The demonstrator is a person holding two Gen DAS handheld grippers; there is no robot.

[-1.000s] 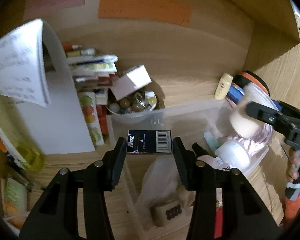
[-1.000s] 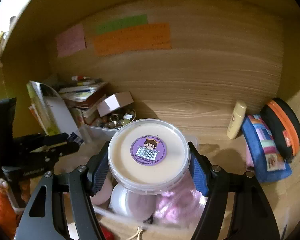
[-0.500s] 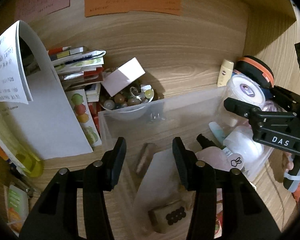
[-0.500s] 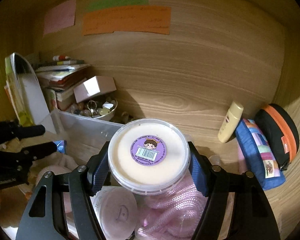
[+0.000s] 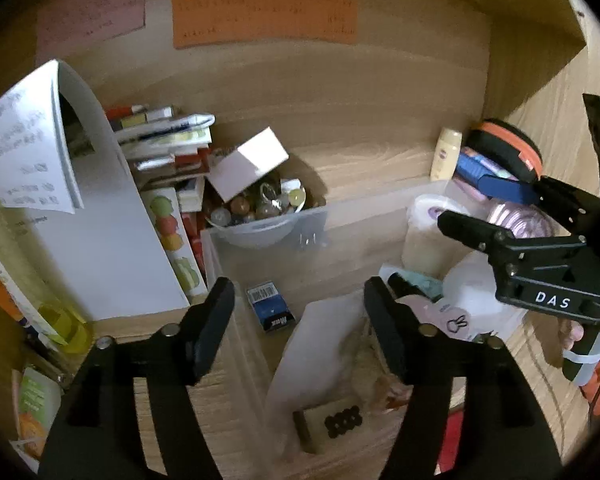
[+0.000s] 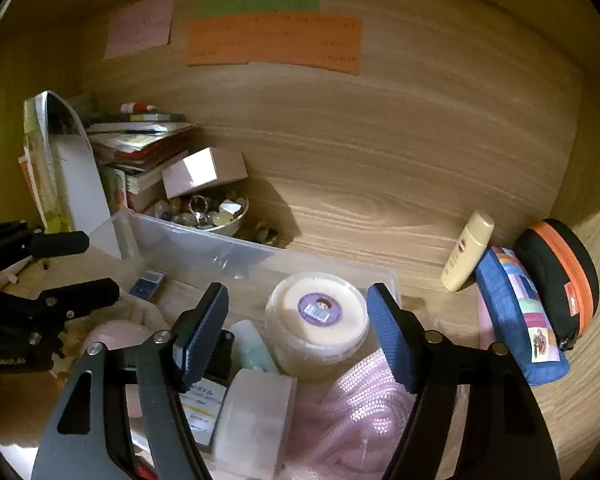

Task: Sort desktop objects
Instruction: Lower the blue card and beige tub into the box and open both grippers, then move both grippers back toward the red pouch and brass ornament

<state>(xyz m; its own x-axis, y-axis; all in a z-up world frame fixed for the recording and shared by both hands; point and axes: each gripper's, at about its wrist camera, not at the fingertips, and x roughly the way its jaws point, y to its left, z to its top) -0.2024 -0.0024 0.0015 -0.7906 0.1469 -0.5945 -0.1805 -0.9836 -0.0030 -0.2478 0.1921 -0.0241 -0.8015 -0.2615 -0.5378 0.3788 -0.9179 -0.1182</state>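
Note:
A clear plastic bin (image 5: 260, 236) stands on the wooden desk and holds several items. A small blue staples box (image 5: 270, 307) lies on the bin floor, also in the right wrist view (image 6: 148, 281). A round cream tub with a purple sticker (image 6: 318, 320) stands in the bin's far right corner; it also shows in the left wrist view (image 5: 426, 236). My left gripper (image 5: 299, 320) is open and empty above the bin. My right gripper (image 6: 298, 332) is open and empty just above and in front of the tub.
The bin also holds pink rope (image 6: 356, 412), a white packet (image 6: 256, 412) and a round white case (image 5: 472, 300). Behind it sit a bowl of beads (image 5: 256, 212), a pink box (image 5: 248, 168) and stacked books (image 5: 164, 140). A cream bottle (image 6: 466, 252), blue pouch (image 6: 520, 312) and black-orange case (image 6: 560, 280) stand at the right.
My left gripper let go of the blue staples box, which now lies in the bin. My right gripper let go of the cream tub, which now stands in the bin.

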